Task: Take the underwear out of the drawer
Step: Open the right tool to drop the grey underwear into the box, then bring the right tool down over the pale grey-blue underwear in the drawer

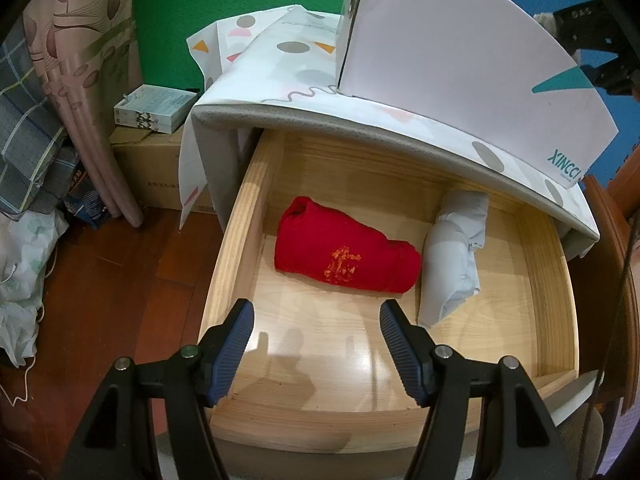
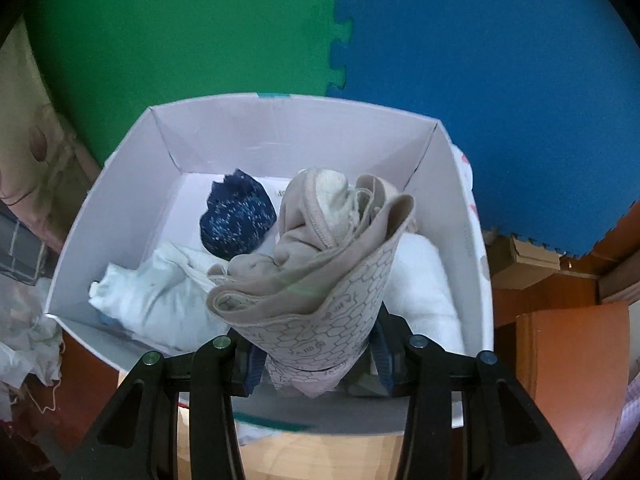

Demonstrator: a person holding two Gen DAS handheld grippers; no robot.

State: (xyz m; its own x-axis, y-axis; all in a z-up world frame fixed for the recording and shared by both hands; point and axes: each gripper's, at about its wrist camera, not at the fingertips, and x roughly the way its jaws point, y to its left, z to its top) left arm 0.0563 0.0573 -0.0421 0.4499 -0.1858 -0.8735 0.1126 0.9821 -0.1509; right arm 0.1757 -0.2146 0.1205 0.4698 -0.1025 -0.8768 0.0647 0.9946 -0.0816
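Note:
The wooden drawer [image 1: 240,216] stands pulled open. In it lie a rolled red underwear [image 1: 344,254] with an orange print and a rolled pale grey underwear [image 1: 454,256] to its right. My left gripper [image 1: 316,346] is open and empty, above the drawer's front part, short of the red roll. My right gripper [image 2: 316,360] is shut on a rolled beige underwear [image 2: 320,264] with a hexagon print, held over the white box [image 2: 120,208]. The box holds a dark blue speckled piece [image 2: 236,218], a pale bluish white piece [image 2: 160,292] and a white piece [image 2: 424,280].
The white box [image 1: 460,52] stands on the cabinet top, which is covered by a patterned cloth [image 1: 280,60]. Left of the cabinet are a cardboard box [image 1: 160,168] with small packs on it, curtains [image 1: 80,80] and bags on the red wooden floor [image 1: 112,272].

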